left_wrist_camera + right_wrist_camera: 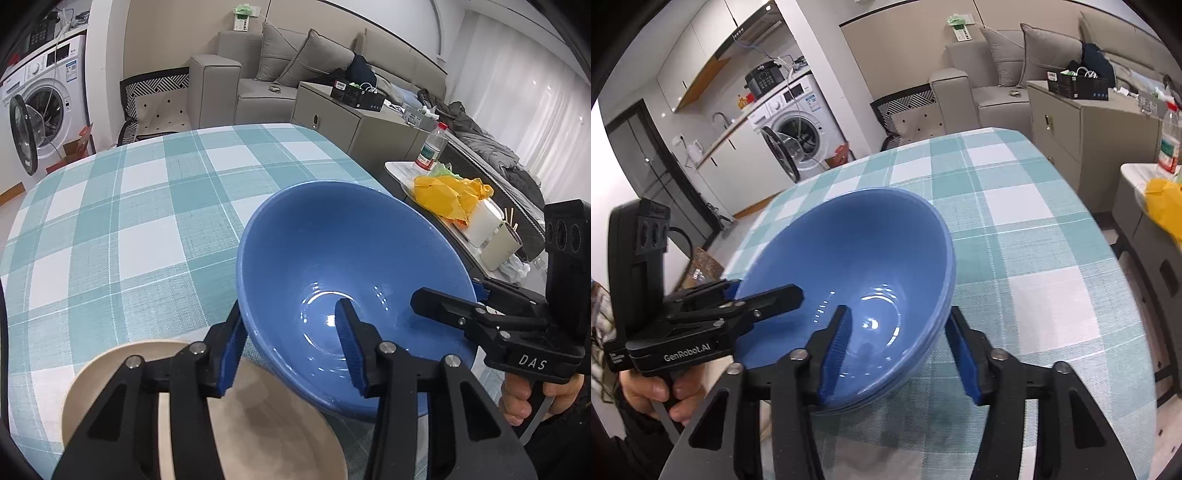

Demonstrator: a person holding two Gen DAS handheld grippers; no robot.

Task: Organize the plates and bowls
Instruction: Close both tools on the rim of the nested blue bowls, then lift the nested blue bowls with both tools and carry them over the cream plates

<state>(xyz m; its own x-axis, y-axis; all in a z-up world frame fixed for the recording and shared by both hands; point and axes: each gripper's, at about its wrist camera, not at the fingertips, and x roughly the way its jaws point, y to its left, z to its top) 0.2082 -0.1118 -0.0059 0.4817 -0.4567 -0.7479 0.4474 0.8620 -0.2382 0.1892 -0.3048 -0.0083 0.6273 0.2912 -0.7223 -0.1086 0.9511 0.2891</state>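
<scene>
Worktop (110,206): teal-and-white checked cloth, rounded corners.
Blue bowl (343,280): tilted above worktop, beside beige plate (258,417).
Left tongs (291,354): straddling bowl's near rim; grip uncertain.
Right tongs (901,350): astride opposite rim; contact unclear.
Room: washing machine (40,110), grey sofa (280,74), side table (402,173) with yellow bag (450,195).

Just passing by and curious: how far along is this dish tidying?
Nothing looks finished yet. In hand: the left hand-held gripper and the right hand-held gripper each straddle the rim of the tilted blue bowl. Left: settling it, perhaps with the cream plate beneath.
</scene>
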